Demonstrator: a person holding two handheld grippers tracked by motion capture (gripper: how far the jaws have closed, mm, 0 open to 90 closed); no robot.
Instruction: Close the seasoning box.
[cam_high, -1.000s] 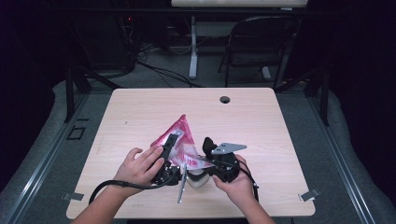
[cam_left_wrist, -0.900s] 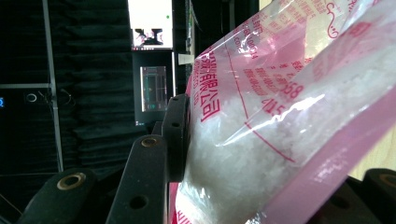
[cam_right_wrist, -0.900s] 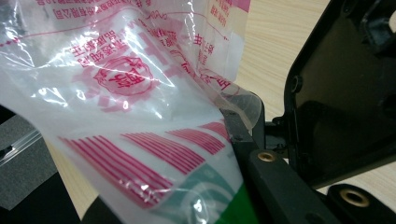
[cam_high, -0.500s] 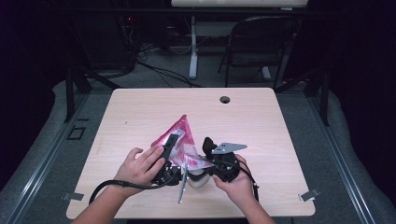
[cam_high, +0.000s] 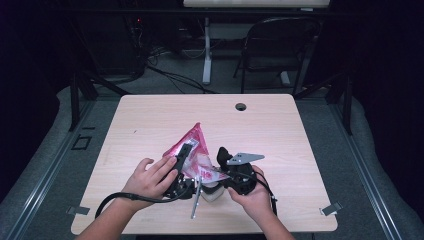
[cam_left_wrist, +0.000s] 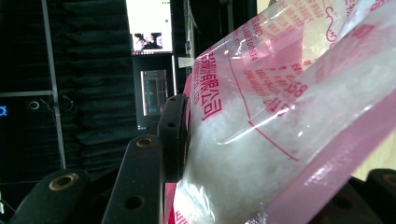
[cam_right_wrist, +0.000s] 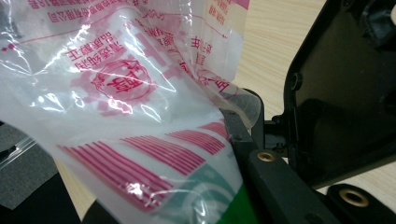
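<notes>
Item: 1 pink-and-clear plastic bag (cam_high: 196, 150), printed in red, part-filled with a white granular or powdery content; held above the near middle of the wooden table (cam_high: 280, 130), between the person's 2 hands. Left gripper (cam_high: 183, 161): in its own view a black jaw lies flat against the bag (cam_left_wrist: 280, 116) with film and content between the jaws, so it appears clamped on the bag's body. Right gripper (cam_high: 231, 172): the film (cam_right_wrist: 140, 107) drapes over and beside its jaw; whether it is closed on the film or merely under it cannot be told. Handling, as a judgement: soft, limp, crinkly film with no stiffness of its own; smooth and likely slippery; contents loose and apt to shift toward the low end, giving moderate weight for its bulk. Puncture or seam strain is the likely hazard under a hard pinch. Recommended hold: the flat sealed edge or empty film near a corner, not the filled belly.
</notes>
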